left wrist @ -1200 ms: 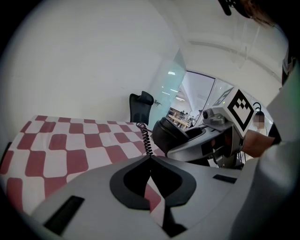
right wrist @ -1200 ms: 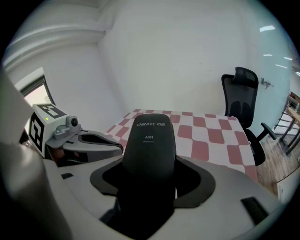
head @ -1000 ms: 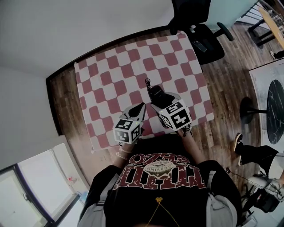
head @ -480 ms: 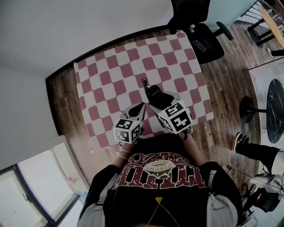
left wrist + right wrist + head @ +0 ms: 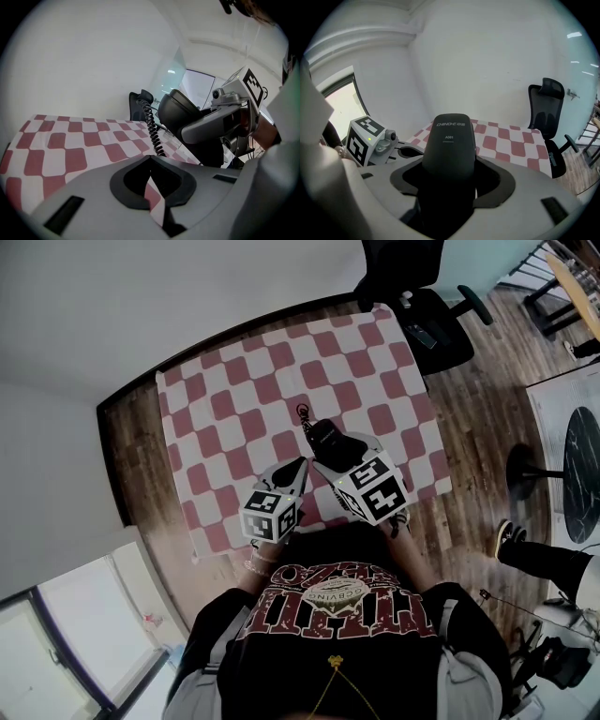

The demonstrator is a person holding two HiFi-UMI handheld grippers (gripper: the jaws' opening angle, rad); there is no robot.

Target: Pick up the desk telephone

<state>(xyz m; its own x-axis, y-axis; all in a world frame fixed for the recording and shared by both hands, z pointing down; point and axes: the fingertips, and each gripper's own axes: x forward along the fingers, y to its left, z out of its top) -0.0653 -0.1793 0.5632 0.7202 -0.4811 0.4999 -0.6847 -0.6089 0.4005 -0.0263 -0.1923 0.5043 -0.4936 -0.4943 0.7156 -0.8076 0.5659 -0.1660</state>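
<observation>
A black telephone handset [image 5: 449,140] stands upright between the jaws of my right gripper [image 5: 450,180], which is shut on it. In the head view the handset [image 5: 328,439] sticks out ahead of the right gripper [image 5: 330,454] over the near middle of the red-and-white checked table [image 5: 234,399]. Its black coiled cord [image 5: 304,414] trails off the far end, and the left gripper view shows the cord [image 5: 152,131] hanging down toward the cloth. Just left of it, my left gripper [image 5: 296,470] is shut with nothing in it. No telephone base is in view.
A black office chair [image 5: 417,296] stands at the table's far right corner. On the wooden floor to the right are a round dark table [image 5: 583,474] and another person's leg and shoe [image 5: 534,554]. White walls border the table's far and left sides.
My right gripper with the handset has shifted slightly forward and left, and the cord's end has moved with it. The left gripper has stayed put.
</observation>
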